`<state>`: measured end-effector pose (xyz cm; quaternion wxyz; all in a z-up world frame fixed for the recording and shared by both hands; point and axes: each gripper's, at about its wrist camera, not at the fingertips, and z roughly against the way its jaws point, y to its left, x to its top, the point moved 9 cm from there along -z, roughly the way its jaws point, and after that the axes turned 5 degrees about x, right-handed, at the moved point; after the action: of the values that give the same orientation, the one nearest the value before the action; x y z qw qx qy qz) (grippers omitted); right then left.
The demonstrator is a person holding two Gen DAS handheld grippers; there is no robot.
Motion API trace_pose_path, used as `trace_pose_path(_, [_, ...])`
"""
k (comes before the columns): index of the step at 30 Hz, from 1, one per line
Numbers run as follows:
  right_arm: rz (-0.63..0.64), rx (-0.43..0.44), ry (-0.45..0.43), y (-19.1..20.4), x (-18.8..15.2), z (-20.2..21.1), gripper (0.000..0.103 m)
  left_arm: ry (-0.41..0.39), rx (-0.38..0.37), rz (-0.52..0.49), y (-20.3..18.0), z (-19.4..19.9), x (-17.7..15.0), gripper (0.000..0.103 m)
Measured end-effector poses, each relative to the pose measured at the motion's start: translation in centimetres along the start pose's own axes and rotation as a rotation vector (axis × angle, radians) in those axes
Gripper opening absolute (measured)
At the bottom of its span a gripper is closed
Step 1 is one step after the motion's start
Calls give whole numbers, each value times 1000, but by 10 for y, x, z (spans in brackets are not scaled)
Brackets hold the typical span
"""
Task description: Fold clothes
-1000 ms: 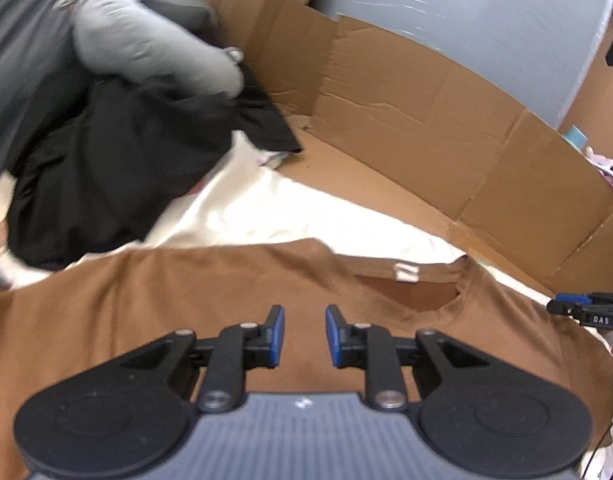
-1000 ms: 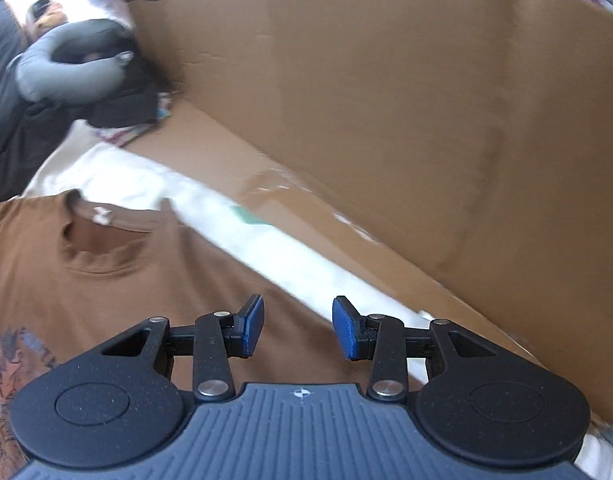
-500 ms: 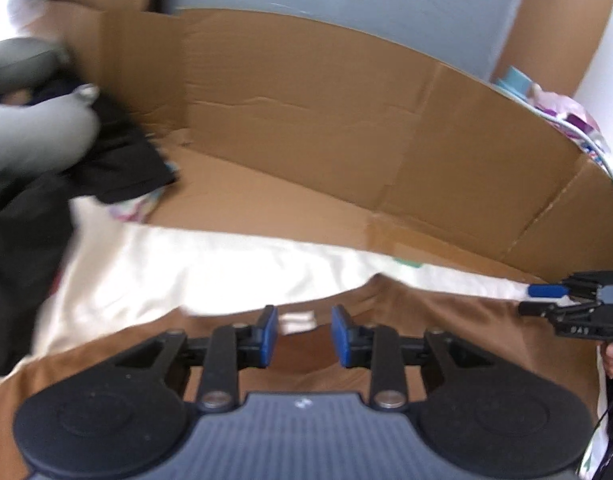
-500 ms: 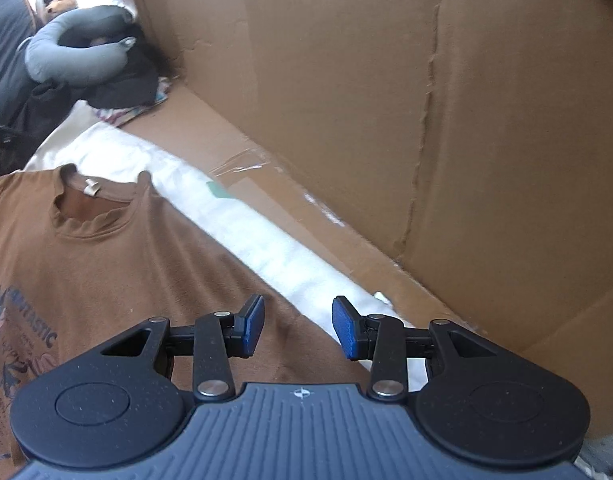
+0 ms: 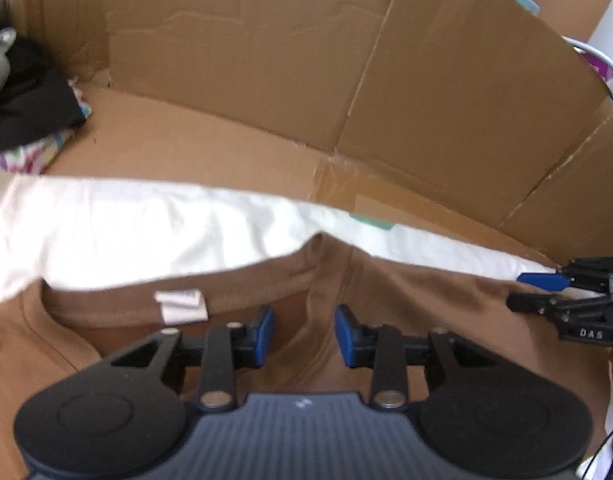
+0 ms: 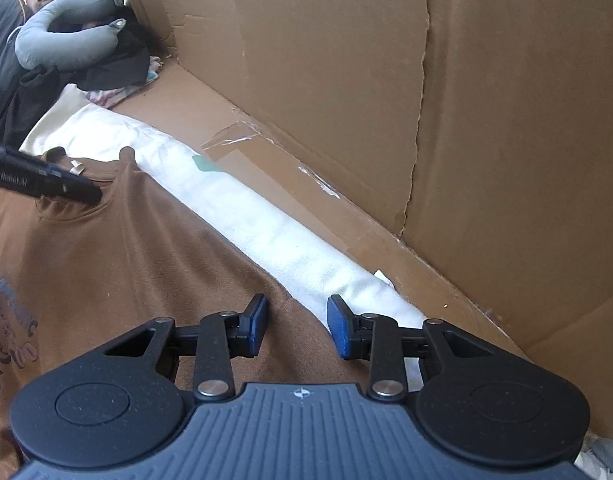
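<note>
A brown T-shirt (image 5: 406, 292) lies flat on a white sheet (image 5: 146, 224), collar toward the cardboard wall, with a white neck label (image 5: 181, 305). My left gripper (image 5: 304, 336) hovers low over the collar's right end and the shoulder. Its jaws are opening, and a low ridge of brown cloth runs between them untouched. My right gripper (image 6: 296, 328) sits over the T-shirt's (image 6: 126, 264) far shoulder edge where it meets the sheet (image 6: 266, 232). Its jaws are closing and the pads press on nothing. Each view shows the other gripper: the right gripper (image 5: 542, 292) and the left gripper (image 6: 82, 192).
Tall cardboard walls (image 5: 266, 60) (image 6: 506, 120) fence the far side and right end, with a cardboard floor strip beyond the sheet. A grey neck pillow (image 6: 66, 36) and black clothes (image 5: 22, 112) are piled at the left end. A green scrap (image 5: 372, 220) lies on the sheet's edge.
My left gripper has slid right along the collar, past the label, and dropped lower with its jaws wider. My right gripper has edged toward the shoulder edge, jaws slightly narrower.
</note>
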<state>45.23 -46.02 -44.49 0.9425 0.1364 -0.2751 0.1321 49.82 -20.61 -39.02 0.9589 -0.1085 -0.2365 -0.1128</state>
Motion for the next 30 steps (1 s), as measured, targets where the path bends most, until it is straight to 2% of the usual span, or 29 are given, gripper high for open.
trace_pose_path(3, [-10, -1, -1, -1, 0, -1, 39, 2, 14, -42, -1, 0, -3, 35])
trace_pose_path(5, [-10, -5, -1, -1, 0, -2, 39, 2, 24, -69, -2, 0, -5, 23])
trace_pose_path(6, [-9, -7, -1, -1, 0, -2, 39, 6, 29, -71, 0, 0, -6, 8])
trace_pose_path(7, [-9, -9, 0, -1, 1, -2, 39, 12, 36, -67, 2, 0, -7, 4])
trace_pose_path(17, [-18, -54, 11, -9, 3, -2, 38, 33, 100, -86, 18, 6, -13, 3])
trace_pose_path(19, [-20, -65, 6, -9, 4, 2, 39, 30, 123, -86, 20, 7, -11, 7])
trace_pose_path(22, [-4, -75, -19, -4, 9, 13, 39, -15, 165, -79, 24, 19, -3, 10])
trace_pose_path(26, [-7, -61, -79, 3, 16, 31, 39, -78, 122, -86, 13, 35, 12, 10])
trace_pose_path(29, [-41, -19, -95, 11, 15, 35, 38, -93, 70, -106, -8, 34, 18, 10])
trace_pose_path(30, [-49, -8, -94, 15, 12, 34, 32, -93, 54, -115, -15, 31, 19, 10])
